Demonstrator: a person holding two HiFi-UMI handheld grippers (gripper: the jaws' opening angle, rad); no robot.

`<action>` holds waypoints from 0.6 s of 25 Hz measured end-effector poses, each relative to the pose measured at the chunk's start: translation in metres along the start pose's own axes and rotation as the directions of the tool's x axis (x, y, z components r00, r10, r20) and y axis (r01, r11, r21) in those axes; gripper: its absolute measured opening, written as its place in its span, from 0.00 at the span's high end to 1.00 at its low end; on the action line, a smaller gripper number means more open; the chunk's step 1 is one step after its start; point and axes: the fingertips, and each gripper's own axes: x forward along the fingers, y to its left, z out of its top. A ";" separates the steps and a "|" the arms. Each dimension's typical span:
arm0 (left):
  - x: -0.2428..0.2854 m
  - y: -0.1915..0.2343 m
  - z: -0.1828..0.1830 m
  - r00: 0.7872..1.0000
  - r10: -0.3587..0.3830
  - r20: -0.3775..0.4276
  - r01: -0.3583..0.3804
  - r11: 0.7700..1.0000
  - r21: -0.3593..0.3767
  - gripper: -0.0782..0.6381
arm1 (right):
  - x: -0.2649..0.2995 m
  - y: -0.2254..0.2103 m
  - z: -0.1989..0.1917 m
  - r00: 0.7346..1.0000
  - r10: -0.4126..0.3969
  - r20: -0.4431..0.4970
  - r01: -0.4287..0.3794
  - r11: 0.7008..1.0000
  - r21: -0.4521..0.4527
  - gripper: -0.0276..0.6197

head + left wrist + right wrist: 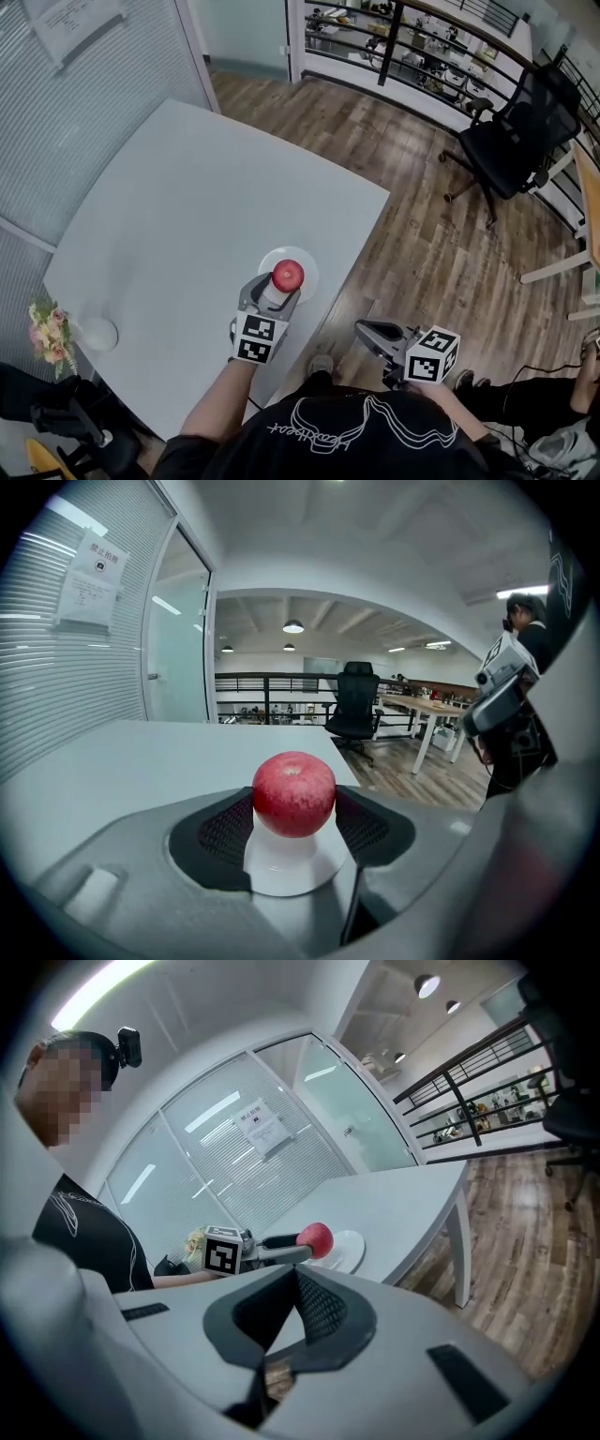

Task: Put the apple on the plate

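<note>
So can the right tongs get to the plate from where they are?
Probably not easily. The right tongs hang past the table edge, out over the floor. The left tongs, holding the apple, sit right over the plate, blocking most of it.

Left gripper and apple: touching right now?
Touching. The left gripper view shows the apple wedged between both pads of the left gripper, no gap either side.

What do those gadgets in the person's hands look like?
The left tool and right tool are grey plastic with black meshed pads; each carries a white cube of black square markers. The person wears a black short-sleeved T-shirt.
</note>
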 end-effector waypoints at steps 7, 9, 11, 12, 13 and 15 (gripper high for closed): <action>0.015 0.009 -0.019 0.999 -0.002 -0.034 0.003 1.000 0.012 0.50 | 0.008 -0.007 -0.004 1.000 -0.002 0.000 0.002 1.000 0.018 0.94; 0.019 0.012 -0.022 0.999 -0.001 -0.045 0.001 1.000 0.017 0.50 | 0.007 -0.011 -0.002 1.000 -0.007 0.015 0.007 1.000 0.024 0.94; 0.022 0.014 -0.026 0.998 0.002 -0.057 -0.001 1.000 0.013 0.50 | 0.005 -0.014 -0.001 0.999 -0.009 0.034 0.007 0.999 0.036 0.94; 0.023 0.015 -0.027 0.998 0.003 -0.061 -0.003 1.000 0.008 0.50 | 0.005 -0.016 -0.001 0.999 -0.010 0.039 0.008 0.999 0.043 0.94; 0.024 0.015 -0.028 0.998 0.004 -0.065 -0.004 1.000 0.004 0.50 | 0.003 -0.018 -0.002 0.999 -0.012 0.040 0.010 0.999 0.050 0.94; 0.025 0.015 -0.028 0.998 0.005 -0.065 -0.005 1.000 0.001 0.50 | 0.001 -0.021 -0.005 0.999 -0.018 0.038 0.015 0.998 0.063 0.94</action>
